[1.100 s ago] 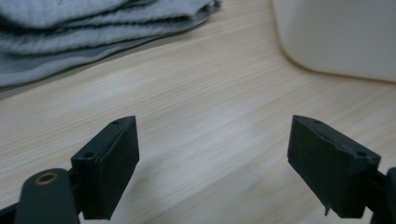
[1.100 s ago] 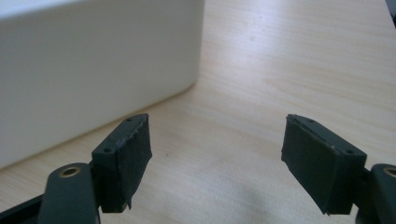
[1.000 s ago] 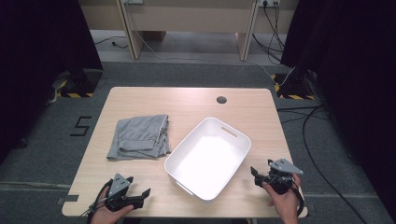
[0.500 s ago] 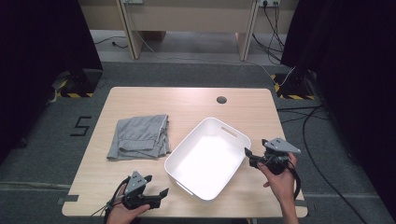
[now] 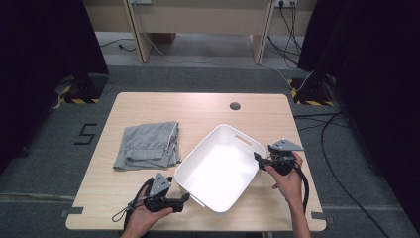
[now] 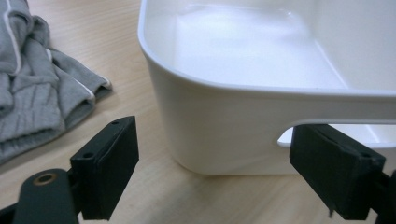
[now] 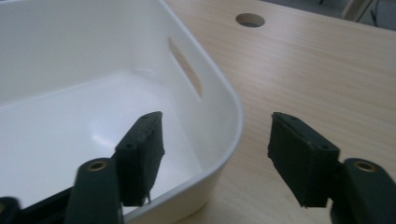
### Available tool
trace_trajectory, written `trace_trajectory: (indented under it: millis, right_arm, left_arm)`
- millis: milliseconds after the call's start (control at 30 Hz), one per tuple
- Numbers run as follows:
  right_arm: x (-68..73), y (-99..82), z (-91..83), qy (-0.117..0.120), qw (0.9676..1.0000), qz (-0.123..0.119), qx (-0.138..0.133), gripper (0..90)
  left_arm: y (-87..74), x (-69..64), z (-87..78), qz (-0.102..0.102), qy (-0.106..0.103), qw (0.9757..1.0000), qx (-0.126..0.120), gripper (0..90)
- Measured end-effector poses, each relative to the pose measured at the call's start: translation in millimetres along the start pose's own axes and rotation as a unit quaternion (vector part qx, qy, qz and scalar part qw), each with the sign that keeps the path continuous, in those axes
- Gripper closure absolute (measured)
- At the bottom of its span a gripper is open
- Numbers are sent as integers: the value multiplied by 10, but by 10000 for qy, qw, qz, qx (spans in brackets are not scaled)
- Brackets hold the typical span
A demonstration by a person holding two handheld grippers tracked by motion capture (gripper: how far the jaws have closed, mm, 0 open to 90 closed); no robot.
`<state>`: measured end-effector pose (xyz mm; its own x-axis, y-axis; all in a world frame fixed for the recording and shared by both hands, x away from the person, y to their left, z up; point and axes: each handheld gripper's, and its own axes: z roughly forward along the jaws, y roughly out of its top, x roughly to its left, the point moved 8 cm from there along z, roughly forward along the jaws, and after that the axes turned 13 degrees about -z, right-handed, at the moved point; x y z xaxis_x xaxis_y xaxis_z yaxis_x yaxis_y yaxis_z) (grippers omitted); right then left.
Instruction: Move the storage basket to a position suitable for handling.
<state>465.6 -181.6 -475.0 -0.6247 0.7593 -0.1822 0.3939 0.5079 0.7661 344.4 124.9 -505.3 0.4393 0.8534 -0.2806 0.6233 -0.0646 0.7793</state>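
Pale wood table (image 5: 148, 208), white tub (image 5: 218, 168) mid-right, grey cloth (image 5: 146, 145) beside. My right tool (image 5: 258, 157) straddles tub rim, closing, not yet pinching; left tool (image 5: 184, 198) spread near handle slot. Next: clamp both, lift.

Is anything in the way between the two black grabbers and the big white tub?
Nothing visible. The left gripper faces the white plastic tub at its near corner, the right gripper straddles its rim. The grey folded cloth lies apart on the wooden table.
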Motion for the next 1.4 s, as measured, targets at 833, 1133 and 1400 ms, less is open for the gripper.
trace_trajectory:
  millis: [833,1133,1400]
  right_arm:
    - [250,-72,-440,46,9990,330,294,274]
    - [131,-240,-352,493,9973,529,155,397]
    - [308,-280,-449,587,9961,625,229,371]
  left_arm:
    - [246,399,204,-728,216,9971,-28,260]
    - [13,83,-108,-517,-96,9986,-63,254]
    - [-248,-388,-95,-95,-559,9980,269,256]
